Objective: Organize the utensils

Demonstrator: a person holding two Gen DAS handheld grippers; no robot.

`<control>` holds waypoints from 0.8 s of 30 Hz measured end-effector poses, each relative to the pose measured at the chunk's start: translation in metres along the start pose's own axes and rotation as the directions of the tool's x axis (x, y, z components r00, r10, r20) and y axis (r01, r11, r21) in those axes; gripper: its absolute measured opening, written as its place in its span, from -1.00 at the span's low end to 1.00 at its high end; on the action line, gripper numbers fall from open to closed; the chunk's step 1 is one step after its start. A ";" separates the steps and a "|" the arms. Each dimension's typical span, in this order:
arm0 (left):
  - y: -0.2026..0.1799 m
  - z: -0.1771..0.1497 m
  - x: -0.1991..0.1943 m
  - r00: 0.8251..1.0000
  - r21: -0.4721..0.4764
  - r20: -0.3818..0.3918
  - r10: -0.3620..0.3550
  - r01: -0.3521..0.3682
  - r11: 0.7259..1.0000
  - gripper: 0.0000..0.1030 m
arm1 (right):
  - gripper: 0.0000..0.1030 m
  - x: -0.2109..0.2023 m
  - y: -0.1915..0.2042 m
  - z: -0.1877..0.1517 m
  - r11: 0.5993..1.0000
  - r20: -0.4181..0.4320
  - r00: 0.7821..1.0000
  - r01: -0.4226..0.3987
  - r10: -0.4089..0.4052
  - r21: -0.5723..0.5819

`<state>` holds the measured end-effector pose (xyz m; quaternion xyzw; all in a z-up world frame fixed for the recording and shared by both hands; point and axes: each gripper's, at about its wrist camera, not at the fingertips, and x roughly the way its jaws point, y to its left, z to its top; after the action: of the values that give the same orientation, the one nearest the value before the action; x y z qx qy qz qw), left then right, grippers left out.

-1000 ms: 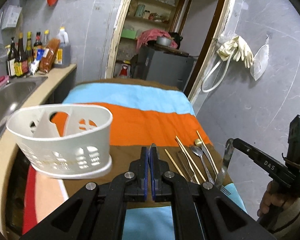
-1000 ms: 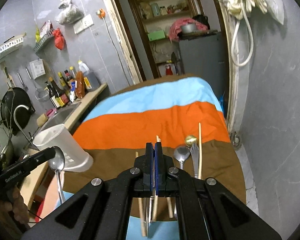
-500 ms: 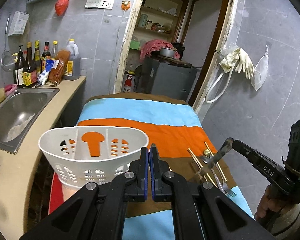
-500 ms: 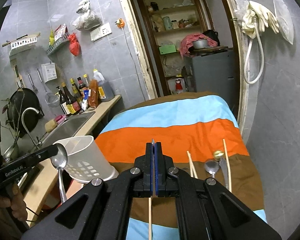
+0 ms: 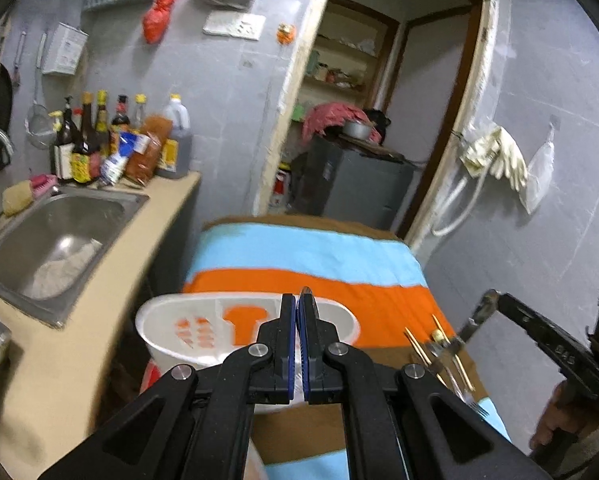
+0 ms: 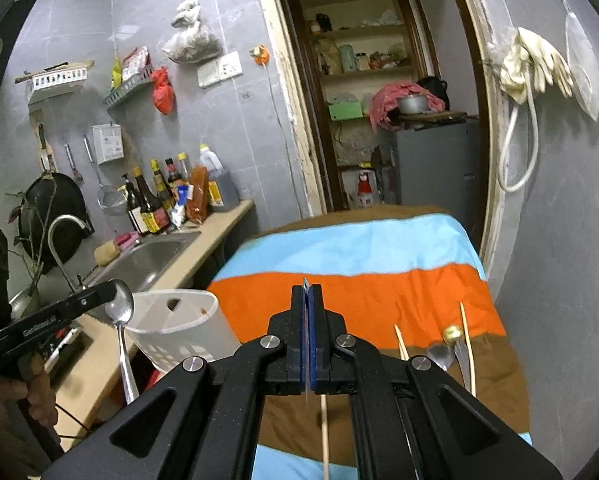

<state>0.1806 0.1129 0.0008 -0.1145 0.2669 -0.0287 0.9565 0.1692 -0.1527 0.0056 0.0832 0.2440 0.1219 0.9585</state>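
My left gripper (image 5: 300, 304) is shut on a steel spoon; the right wrist view shows the spoon (image 6: 120, 314) hanging bowl-up from it, left of the white utensil basket (image 6: 179, 332). In the left wrist view the basket (image 5: 203, 328) stands just beyond the fingertips. My right gripper (image 6: 307, 292) is shut on a thin steel knife whose blade edge shows between the pads; the left wrist view shows that knife (image 5: 469, 326) lifted above the loose utensils (image 5: 439, 350). Chopsticks, a spoon and a gold-knobbed piece (image 6: 451, 336) lie on the striped cloth.
The table has a blue, orange and brown striped cloth (image 6: 359, 292). A counter with a steel sink (image 5: 55, 232) and sauce bottles (image 5: 99, 148) is at the left. A grey wall (image 6: 559, 240) is close on the right. A doorway with a grey cabinet (image 6: 431, 168) is beyond the table.
Both grippers have risen and pulled back from the table. The right gripper has lifted the knife off the pile. The basket now sits centred under the left gripper.
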 end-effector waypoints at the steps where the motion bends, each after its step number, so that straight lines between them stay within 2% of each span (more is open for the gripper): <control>1: 0.004 0.004 -0.001 1.000 -0.001 0.011 0.011 -0.011 1.000 -0.96 | -0.98 0.000 0.004 0.003 1.000 0.006 1.000 -0.003 0.003 -0.005; 5: 0.027 0.023 -0.006 0.993 -0.002 0.077 0.086 -0.086 0.996 -0.96 | -0.98 -0.002 0.023 0.023 0.999 0.040 0.999 -0.031 0.032 -0.025; 10: 0.055 0.044 -0.010 0.974 -0.009 0.135 0.180 -0.181 0.983 -0.96 | -0.98 -0.007 0.047 0.049 0.996 0.104 0.991 -0.073 0.079 -0.052; 17: 0.082 0.057 0.001 0.956 -0.017 0.131 0.261 -0.261 0.965 -0.96 | -0.99 -0.011 0.081 0.081 0.986 0.176 0.972 -0.143 0.155 -0.081; 24: 0.084 0.056 0.023 0.939 0.043 0.141 0.313 -0.322 0.946 -0.96 | -1.00 0.004 0.107 0.090 0.977 0.203 0.958 -0.189 0.205 -0.097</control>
<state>0.2285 0.2035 0.0157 -0.0404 0.2166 0.1250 0.9674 0.1958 -0.0581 0.1059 0.0826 0.1263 0.2164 0.9646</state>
